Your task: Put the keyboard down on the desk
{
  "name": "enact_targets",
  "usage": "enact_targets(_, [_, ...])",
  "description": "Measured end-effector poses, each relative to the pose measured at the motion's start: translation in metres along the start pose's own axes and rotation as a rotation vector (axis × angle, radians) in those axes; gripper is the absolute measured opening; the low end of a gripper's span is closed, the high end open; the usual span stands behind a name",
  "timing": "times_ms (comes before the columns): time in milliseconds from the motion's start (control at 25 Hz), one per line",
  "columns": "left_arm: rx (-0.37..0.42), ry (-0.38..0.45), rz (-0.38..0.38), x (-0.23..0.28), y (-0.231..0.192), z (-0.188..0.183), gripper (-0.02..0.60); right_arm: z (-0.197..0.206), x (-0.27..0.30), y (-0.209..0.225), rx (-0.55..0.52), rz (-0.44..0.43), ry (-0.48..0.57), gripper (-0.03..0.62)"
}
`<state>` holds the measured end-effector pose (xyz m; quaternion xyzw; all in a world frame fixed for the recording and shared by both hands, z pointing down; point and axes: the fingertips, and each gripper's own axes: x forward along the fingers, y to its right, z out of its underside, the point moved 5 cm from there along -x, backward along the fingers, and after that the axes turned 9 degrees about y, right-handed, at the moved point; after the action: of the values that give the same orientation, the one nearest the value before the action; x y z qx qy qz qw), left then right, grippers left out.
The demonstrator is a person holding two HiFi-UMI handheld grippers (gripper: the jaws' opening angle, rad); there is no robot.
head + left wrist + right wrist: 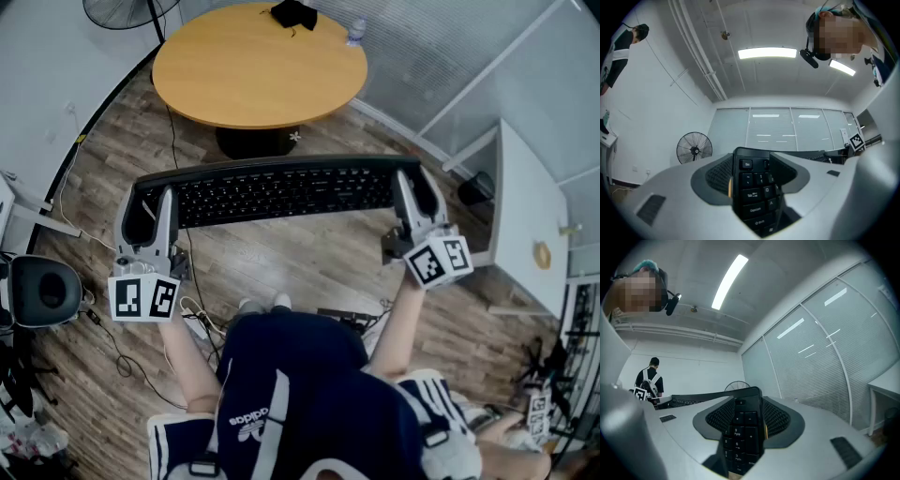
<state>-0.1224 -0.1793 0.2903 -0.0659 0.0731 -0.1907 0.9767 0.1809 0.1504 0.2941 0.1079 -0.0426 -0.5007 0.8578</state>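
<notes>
A long black keyboard (281, 192) hangs level in the air over the wood floor, in front of a round wooden table (258, 66). My left gripper (145, 202) is shut on its left end and my right gripper (417, 192) is shut on its right end. In the left gripper view the Esc end of the keyboard (757, 192) stands on edge between the two grey jaws. The right gripper view has the number-pad end (743, 434) clamped the same way. A white desk (525, 216) stands at the right.
On the round table lie a black object (293, 13) and a small bottle (356, 31). A standing fan (122, 11) is at the back left and a black chair (42, 291) at the left. Cables (187, 309) trail over the floor. Another person (649, 380) stands far off.
</notes>
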Motion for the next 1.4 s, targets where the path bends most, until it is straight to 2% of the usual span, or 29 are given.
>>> enact_targets(720, [0.004, -0.019, -0.033, -0.0028, 0.0016, 0.0066, 0.247, 0.0002, 0.0054, -0.0013, -0.010, -0.015, -0.011, 0.171])
enact_targets(1040, [0.006, -0.020, -0.051, -0.0058, 0.0069, -0.0012, 0.247, -0.0049, 0.0053, 0.0018, -0.011, -0.025, -0.012, 0.172])
enact_targets(1400, [0.004, -0.038, -0.051, -0.0034, 0.0020, 0.0040, 0.247, 0.0045, 0.0071, 0.0013, 0.009, -0.014, -0.026, 0.172])
